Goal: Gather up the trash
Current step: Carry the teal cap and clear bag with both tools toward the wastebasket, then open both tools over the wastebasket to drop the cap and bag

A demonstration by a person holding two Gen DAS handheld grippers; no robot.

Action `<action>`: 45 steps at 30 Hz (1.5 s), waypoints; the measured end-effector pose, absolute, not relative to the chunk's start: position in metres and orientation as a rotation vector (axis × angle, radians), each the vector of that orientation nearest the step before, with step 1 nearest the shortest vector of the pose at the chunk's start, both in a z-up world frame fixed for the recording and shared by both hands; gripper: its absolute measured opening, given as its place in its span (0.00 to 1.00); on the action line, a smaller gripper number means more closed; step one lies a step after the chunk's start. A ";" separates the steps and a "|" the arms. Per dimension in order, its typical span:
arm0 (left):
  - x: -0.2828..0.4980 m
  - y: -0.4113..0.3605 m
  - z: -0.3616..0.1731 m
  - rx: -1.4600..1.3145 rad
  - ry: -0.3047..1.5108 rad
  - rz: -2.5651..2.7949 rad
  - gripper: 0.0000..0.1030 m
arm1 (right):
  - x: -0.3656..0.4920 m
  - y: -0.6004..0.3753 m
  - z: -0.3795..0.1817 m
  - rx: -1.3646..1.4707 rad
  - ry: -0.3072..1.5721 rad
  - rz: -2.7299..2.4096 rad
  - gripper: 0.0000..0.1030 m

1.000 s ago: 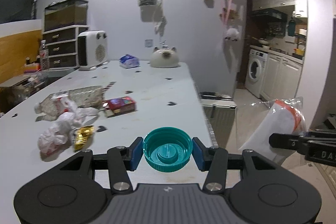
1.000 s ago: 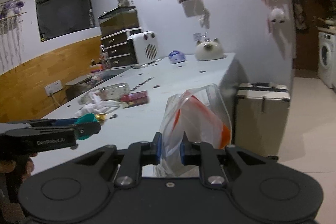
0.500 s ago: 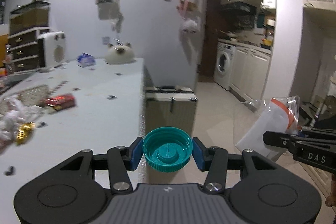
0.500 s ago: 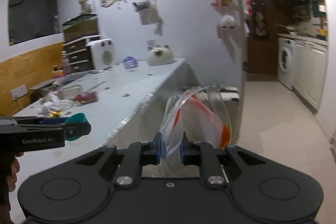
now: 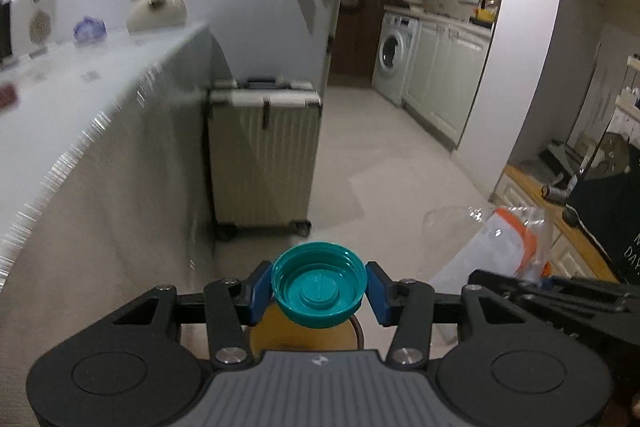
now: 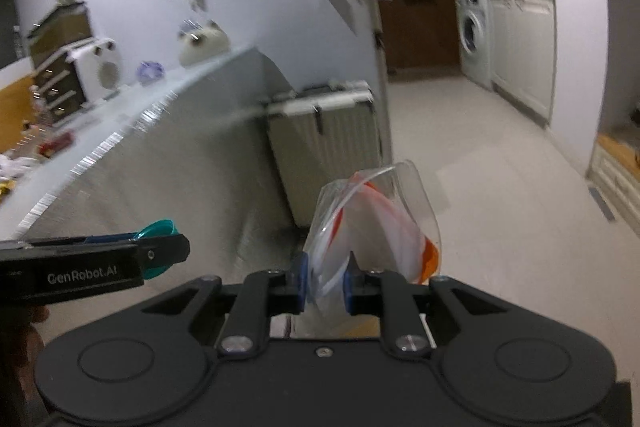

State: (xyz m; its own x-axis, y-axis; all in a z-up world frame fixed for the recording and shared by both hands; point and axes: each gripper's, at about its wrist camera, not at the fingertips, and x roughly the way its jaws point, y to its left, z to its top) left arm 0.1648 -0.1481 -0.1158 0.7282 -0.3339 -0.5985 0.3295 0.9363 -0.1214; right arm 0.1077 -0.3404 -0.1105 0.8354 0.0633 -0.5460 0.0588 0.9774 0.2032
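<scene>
A teal plastic lid [image 5: 319, 290], hollow side up, is clamped between the blue pads of my left gripper [image 5: 319, 291]. Seen from the right wrist, the same lid [image 6: 157, 242] pokes out past the left gripper's black fingers at the left edge. My right gripper [image 6: 325, 283] is shut on a clear plastic bag with white and orange print [image 6: 372, 223], which stands up and billows open above the pads. From the left wrist, that bag [image 5: 500, 247] hangs at the lower right, beside the lid. Both grippers sit off the table's end, above the floor.
A white table [image 5: 92, 95] runs along the left, with a red packet [image 6: 56, 143] and crumpled wrappers far back on it. A ribbed suitcase [image 5: 262, 155] stands at the table's end. Beyond lie pale floor, cabinets and a washing machine [image 5: 394, 57]. Something round and yellow-brown [image 5: 280, 331] shows under the lid.
Both grippers have swung right, off the table top and downward, carrying the lid and the bag. The table trash has slid out of the left wrist view; the suitcase now fills the middle.
</scene>
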 end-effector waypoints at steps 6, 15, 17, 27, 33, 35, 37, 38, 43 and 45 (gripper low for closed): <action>0.205 -0.164 -0.173 -0.044 0.762 -0.372 0.49 | 0.150 -0.357 -0.177 0.340 0.694 -0.056 0.17; 0.279 -0.162 -0.269 -0.105 0.926 -0.308 0.49 | 0.222 -0.373 -0.279 0.594 0.814 -0.190 0.17; 0.293 -0.160 -0.290 -0.111 0.950 -0.300 0.49 | 0.238 -0.369 -0.302 0.597 0.837 -0.213 0.17; 0.335 -0.156 -0.378 -0.204 1.066 -0.280 0.49 | 0.298 -0.368 -0.384 0.472 1.015 -0.199 0.18; 0.346 -0.156 -0.420 -0.213 1.179 -0.280 0.49 | 0.334 -0.357 -0.410 0.294 1.145 -0.138 0.18; 0.347 -0.155 -0.425 -0.203 1.196 -0.283 0.49 | 0.342 -0.353 -0.416 0.248 1.170 -0.126 0.18; 0.349 -0.154 -0.431 -0.208 1.215 -0.286 0.49 | 0.351 -0.348 -0.420 0.194 1.178 -0.114 0.18; 0.349 -0.154 -0.434 -0.206 1.223 -0.286 0.49 | 0.354 -0.346 -0.422 0.175 1.178 -0.115 0.19; 0.351 -0.156 -0.444 -0.169 1.244 -0.293 0.49 | 0.367 -0.340 -0.437 0.099 1.196 -0.114 0.22; 0.354 -0.157 -0.446 -0.169 1.247 -0.297 0.49 | 0.368 -0.338 -0.442 0.062 1.211 -0.099 0.25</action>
